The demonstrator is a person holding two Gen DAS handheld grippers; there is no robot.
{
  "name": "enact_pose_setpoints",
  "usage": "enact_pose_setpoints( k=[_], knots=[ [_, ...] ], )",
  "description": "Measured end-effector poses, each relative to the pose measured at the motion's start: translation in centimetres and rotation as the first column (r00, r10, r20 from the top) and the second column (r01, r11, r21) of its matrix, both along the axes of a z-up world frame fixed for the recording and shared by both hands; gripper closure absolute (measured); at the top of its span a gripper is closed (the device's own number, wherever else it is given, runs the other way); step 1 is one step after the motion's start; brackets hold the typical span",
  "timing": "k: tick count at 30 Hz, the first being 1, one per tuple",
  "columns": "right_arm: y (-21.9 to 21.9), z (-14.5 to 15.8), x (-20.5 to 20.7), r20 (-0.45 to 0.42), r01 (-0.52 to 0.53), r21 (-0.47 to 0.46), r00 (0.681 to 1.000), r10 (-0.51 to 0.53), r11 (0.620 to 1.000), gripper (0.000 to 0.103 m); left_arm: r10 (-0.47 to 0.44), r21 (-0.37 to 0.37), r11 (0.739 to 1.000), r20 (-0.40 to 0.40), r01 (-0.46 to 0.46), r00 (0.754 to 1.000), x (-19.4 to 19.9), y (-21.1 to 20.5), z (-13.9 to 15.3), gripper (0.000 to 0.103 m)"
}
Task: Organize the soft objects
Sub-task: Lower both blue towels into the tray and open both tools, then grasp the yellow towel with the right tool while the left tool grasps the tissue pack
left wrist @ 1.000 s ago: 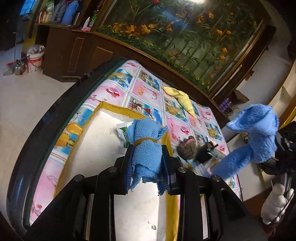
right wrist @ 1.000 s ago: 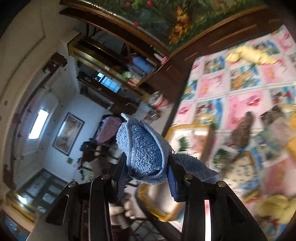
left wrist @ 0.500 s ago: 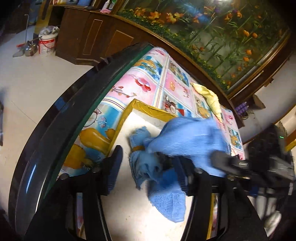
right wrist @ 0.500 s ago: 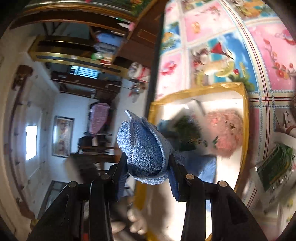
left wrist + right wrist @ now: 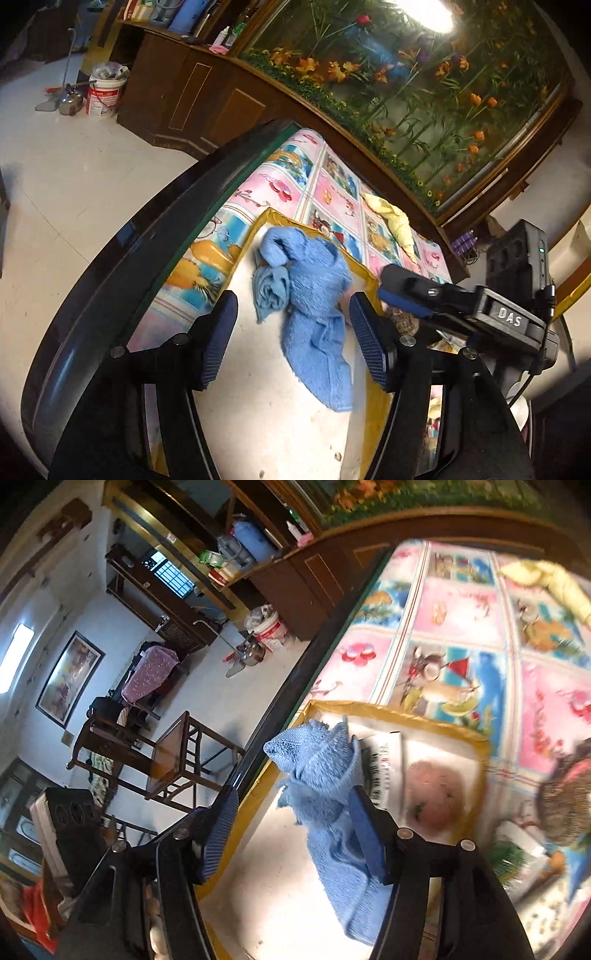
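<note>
Cartoon-print cloth covers the surface [image 5: 325, 192], with a planted aquarium wall behind it, and on it sits our yellow-rimmed tray [image 5: 266, 218].

Our left hand-held gripper [image 5: 291, 332] now stands wide apart over the tray; a second ago it clamped the banded blue roll [image 5: 271, 286], which now lies loose on the white floor at about 11 o'clock from the fingers. Our right hand-held gripper [image 5: 291, 823] has likewise spread its jaws, and the larger blue towel [image 5: 317, 325] it carried in has dropped across the tray, draped against the roll. We judge both blue cloths delivered, so next come the soft things outside the tray.

At 1 o'clock, well apart, a yellow cloth [image 5: 391, 221] waits on the surface. Only the right wrist view shows what the towel hides from the left: a pink plush piece [image 5: 436, 794] and a printed packet [image 5: 384, 768] already in the tray, plus a brown fuzzy item [image 5: 565, 805] outside at 3 o'clock. From the left, we see the right tool's black body [image 5: 480, 310] reaching in.
</note>
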State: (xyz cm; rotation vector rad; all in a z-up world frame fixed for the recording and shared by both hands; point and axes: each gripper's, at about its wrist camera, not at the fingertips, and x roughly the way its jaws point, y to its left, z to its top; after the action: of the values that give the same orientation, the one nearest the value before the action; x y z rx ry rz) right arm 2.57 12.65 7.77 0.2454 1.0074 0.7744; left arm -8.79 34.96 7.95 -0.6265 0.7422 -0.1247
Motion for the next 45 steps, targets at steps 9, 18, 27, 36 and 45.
enact_pose_setpoints(
  k=[9,18,27,36,45],
  knots=[
    [-14.3,3.4,-8.4,0.416,0.302,-0.059,0.874,-0.252,0.951,0.015,-0.189,0.103,0.979,0.121,0.177,0.974,-3.0,-7.5,2.9,0.039],
    [-30.8,-4.6,-10.2,0.098,0.525,-0.040,0.849,-0.519,0.850,0.015,-0.439,0.252,0.865,-0.037,0.434,0.897,0.4,-21.0,0.6,0.039],
    [-35.4,-5.4,-12.6,0.074,0.522,-0.008,0.851,-0.520,0.853,0.015,-0.594,0.577,0.535,-0.263,0.617,0.760,5.5,-31.2,-4.9,0.039],
    [-34.6,-5.4,-12.9,0.137,0.415,-0.171,0.908,-0.396,0.893,0.015,-0.607,0.570,0.491,-0.318,0.659,0.728,4.9,-32.8,-6.5,0.046],
    [-31.0,-5.2,-10.5,0.166,0.246,-0.283,0.964,-0.205,0.927,0.015,-0.615,0.484,0.589,-0.252,0.647,0.747,2.2,-30.6,-3.9,0.046]
  ],
)
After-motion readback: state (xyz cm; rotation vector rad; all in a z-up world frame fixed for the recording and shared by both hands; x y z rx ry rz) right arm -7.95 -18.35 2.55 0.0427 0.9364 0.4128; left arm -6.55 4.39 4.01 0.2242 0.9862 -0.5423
